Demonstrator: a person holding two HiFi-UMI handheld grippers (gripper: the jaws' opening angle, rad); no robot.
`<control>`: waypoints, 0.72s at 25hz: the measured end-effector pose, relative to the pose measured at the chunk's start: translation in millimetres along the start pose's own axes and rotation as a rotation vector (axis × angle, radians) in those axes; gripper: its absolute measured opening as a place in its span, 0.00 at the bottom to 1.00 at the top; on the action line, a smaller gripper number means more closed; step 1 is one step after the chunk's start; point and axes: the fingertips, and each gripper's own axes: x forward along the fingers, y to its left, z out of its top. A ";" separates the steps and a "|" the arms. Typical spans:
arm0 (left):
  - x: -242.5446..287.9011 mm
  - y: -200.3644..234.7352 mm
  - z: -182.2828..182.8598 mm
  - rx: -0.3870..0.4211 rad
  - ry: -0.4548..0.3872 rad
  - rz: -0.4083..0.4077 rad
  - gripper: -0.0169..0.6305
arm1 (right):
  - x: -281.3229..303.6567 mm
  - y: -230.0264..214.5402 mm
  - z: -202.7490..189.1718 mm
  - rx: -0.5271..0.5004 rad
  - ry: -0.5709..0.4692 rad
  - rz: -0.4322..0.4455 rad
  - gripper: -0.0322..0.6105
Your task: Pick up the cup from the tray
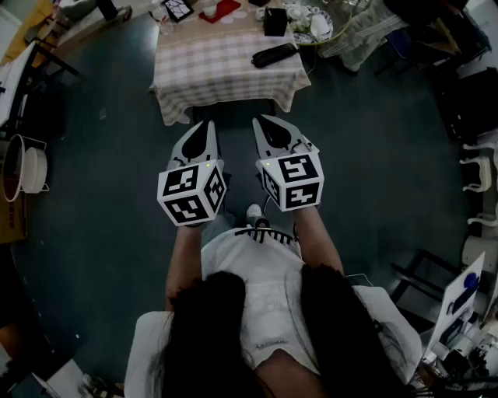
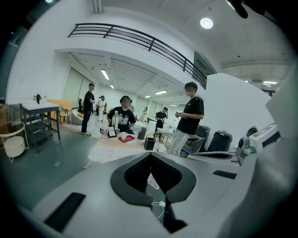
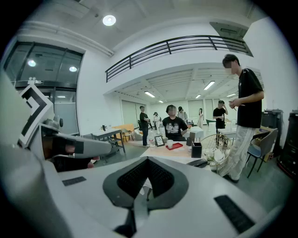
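Observation:
A small white cup (image 3: 170, 143) stands on a red tray (image 3: 176, 146) at the far end of a table with a checked cloth (image 1: 226, 58). In the left gripper view the cup (image 2: 123, 135) and tray (image 2: 127, 138) look small and distant. The head view shows the tray (image 1: 220, 9) at its top edge. I hold both grippers side by side over the floor, short of the table's near edge. My left gripper (image 1: 205, 124) is shut with nothing in it. My right gripper (image 1: 260, 120) is shut and empty too.
A black box (image 1: 274, 21), a long black case (image 1: 274, 54), a wire basket with crockery (image 1: 313, 23) and a framed marker card (image 1: 177, 8) are on the table. A person sits behind it; another stands at its right (image 3: 244, 116). A white stool (image 1: 27, 167) stands left.

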 end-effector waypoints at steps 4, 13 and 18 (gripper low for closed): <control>3.4 -0.6 -0.3 -0.011 0.006 -0.005 0.03 | 1.8 -0.6 -0.7 -0.011 0.009 -0.005 0.06; 8.8 -4.2 -7.4 -0.022 0.011 0.012 0.04 | 3.3 -9.2 -6.1 0.000 0.015 0.010 0.06; 7.8 -11.4 -16.1 -0.023 0.021 0.028 0.04 | -1.7 -10.7 -10.3 0.030 -0.005 0.064 0.07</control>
